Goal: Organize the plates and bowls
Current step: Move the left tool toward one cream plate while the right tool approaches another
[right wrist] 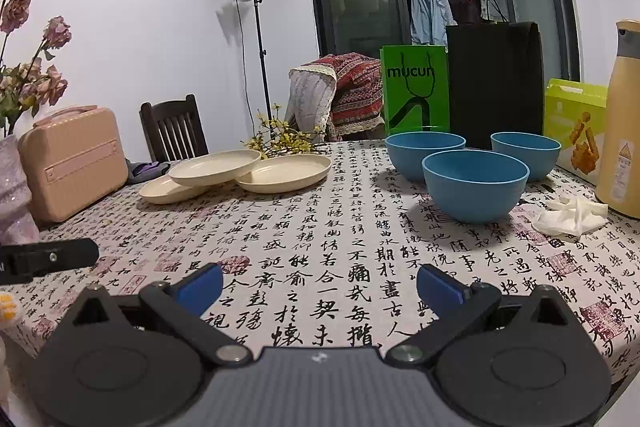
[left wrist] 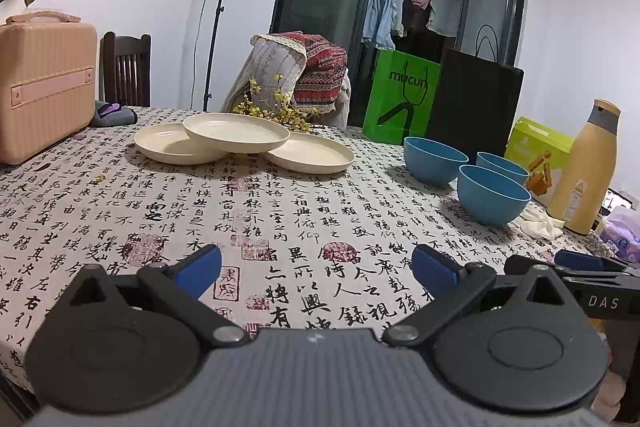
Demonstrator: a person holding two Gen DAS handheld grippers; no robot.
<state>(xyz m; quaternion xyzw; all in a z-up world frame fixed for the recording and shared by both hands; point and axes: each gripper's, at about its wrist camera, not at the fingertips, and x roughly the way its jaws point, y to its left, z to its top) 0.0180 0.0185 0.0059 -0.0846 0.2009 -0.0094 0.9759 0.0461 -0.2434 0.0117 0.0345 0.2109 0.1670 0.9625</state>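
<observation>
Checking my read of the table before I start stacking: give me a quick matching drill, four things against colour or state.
Things:
1. top plate
2. nearest bowl
3. bottle
4. left gripper

Descriptions:
A. blue, upright, standing apart from the other bowls
B. cream, resting across two other plates
C. open, holding nothing
D. yellow, upright at the table's right edge

Pairs: 1-B, 2-A, 3-D, 4-C

- Tablecloth [right wrist: 320,227]: off-white, printed with black calligraphy and red seal stamps.
- Plates [right wrist: 216,167]: cream.
- Bowls [right wrist: 476,187]: blue.
- Suitcase [left wrist: 44,87]: pale pink.
- Paper bag [right wrist: 416,87]: bright green with black lettering.
- Bottle [right wrist: 624,131]: yellow-tan with a grey top.
- Fingertips [right wrist: 200,287] of both grippers: blue on black.
</observation>
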